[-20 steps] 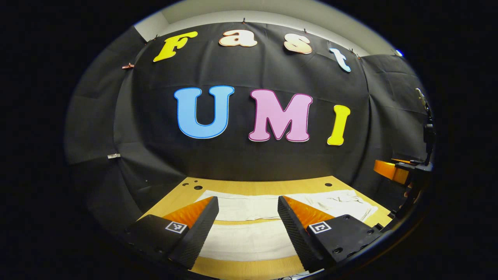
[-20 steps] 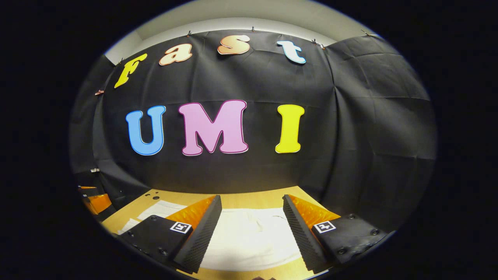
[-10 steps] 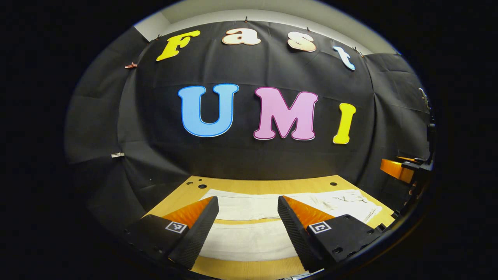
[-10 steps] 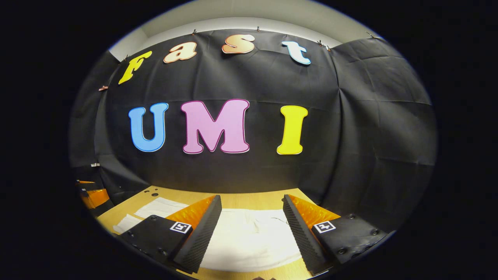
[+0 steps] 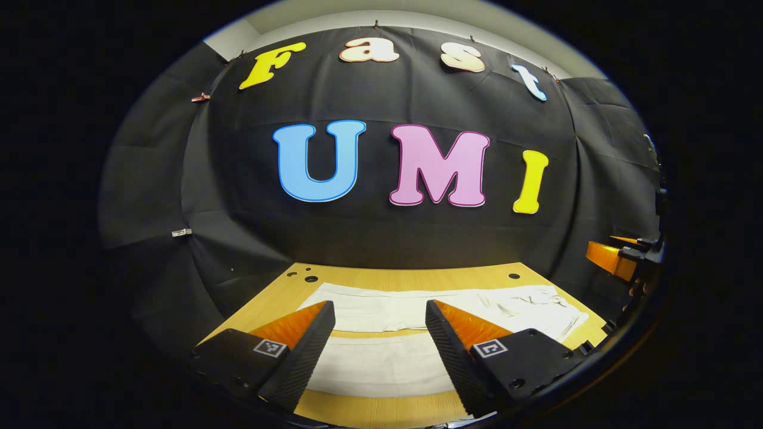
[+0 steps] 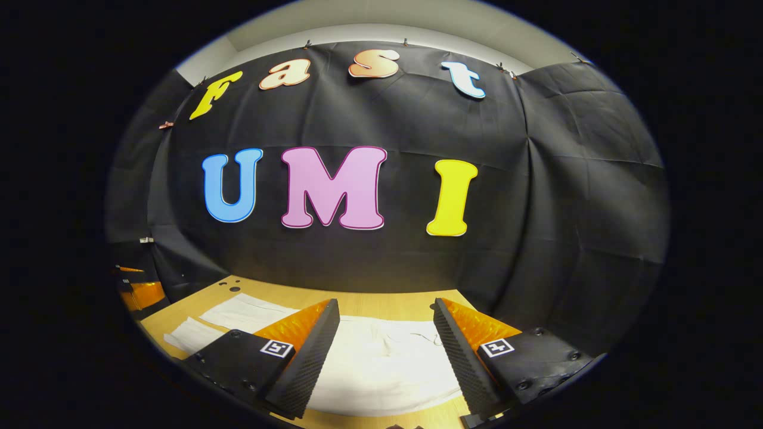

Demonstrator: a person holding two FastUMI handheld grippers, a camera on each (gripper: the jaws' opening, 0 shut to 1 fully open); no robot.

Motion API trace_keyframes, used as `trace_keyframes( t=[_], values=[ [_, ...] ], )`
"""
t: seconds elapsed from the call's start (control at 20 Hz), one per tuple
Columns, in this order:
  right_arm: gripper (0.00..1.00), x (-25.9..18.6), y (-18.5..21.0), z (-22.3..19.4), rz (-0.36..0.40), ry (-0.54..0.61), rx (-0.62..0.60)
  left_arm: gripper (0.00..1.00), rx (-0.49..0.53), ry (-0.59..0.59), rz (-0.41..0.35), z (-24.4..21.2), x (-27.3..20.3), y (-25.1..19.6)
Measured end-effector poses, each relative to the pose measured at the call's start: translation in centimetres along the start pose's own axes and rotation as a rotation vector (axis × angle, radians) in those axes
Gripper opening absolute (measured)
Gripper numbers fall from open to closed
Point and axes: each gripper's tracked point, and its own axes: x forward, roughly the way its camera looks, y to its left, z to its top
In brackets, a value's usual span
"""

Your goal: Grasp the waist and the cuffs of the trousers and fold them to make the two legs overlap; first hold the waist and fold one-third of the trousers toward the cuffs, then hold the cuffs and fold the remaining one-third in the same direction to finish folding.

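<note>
Left gripper view: trousers (image 5: 381, 366) legs lie apart.

We see the trousers (image 5: 417, 316) lying flat on the table (image 5: 393, 277), their two legs side by side with a strip of table between them. Behind the table hangs the booth wall (image 5: 381, 238). The waist end (image 6: 387, 357) lies toward the table's right side.

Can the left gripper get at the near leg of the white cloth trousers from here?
Probably yes. The left gripper is open above the near leg of the white cloth trousers, which lie flat on the wooden table with nothing between.
</note>
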Motion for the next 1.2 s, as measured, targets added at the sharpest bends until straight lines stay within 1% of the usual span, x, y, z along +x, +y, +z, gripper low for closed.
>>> trace_keyframes(
  t=[0.2,0.45,0.6,0.7,0.8,0.85,1.0,1.1,1.2],
  values=[
    [0.98,1.2,-2.4,-0.9,-0.009,0.012,-0.072,0.98,0.014,0.007,0.005,-0.2,0.5,-0.2],
    [0.98,2.8,-6.9,-2.0,0.002,0.035,-0.210,0.98,0.021,0.038,0.041,-1.3,0.9,0.8],
    [0.98,3.9,-10.2,-3.5,0.006,0.063,-0.313,0.98,0.017,0.073,0.065,-2.5,0.8,1.8],
    [0.97,5.0,-13.2,-4.6,-0.018,0.087,-0.387,0.98,0.000,0.112,0.074,-3.9,1.0,2.4],
    [0.98,5.9,-15.6,-6.5,-0.013,0.141,-0.418,0.98,-0.035,0.172,0.086,-6.0,1.1,3.1],
    [0.98,6.4,-16.6,-7.7,-0.003,0.174,-0.438,0.98,-0.049,0.199,0.099,-6.8,1.0,3.4],
    [0.98,6.8,-18.8,-12.8,0.072,0.322,-0.527,0.98,-0.078,0.249,0.134,-8.6,0.8,4.4],
    [0.98,7.3,-20.1,-15.0,0.113,0.387,-0.568,0.98,-0.093,0.258,0.157,-9.1,1.2,4.8],
    [0.98,6.9,-21.1,-16.9,0.169,0.449,-0.627,0.98,-0.093,0.267,0.178,-9.6,1.3,5.0]
  ],
)
